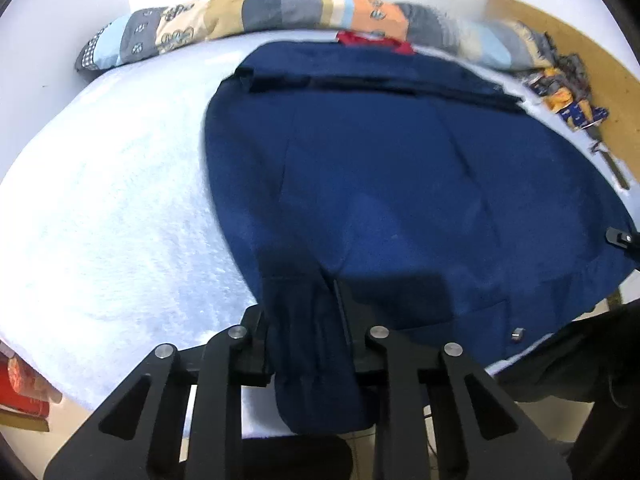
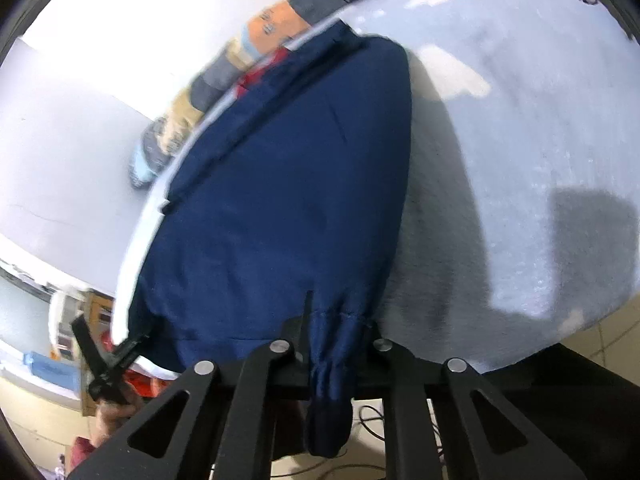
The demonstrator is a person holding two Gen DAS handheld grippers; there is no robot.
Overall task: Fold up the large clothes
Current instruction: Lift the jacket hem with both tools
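Fabric of the navy garment (image 1: 380,168) may slip out, because the left gripper (image 1: 316,344) and right gripper (image 2: 332,344) fingers pinch only gathered cuffs over the bed (image 1: 112,208) edge.

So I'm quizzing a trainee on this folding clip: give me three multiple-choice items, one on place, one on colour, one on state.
1. Where does the patchwork pillow lie?
A. along the bed's far edge, by the wall
B. on the floor
C. on top of the garment

2. What colour is the garment?
A. grey
B. navy blue
C. green

3. What is the left tool doing?
A. hanging open above the bed
B. pinching the pillow
C. clamped on the garment's near edge

Answers: 1 A, it runs beside the white wall beyond the garment. 2 B, dark blue in both views. 3 C, bunched cloth sits between its fingers; the right tool grips likewise.
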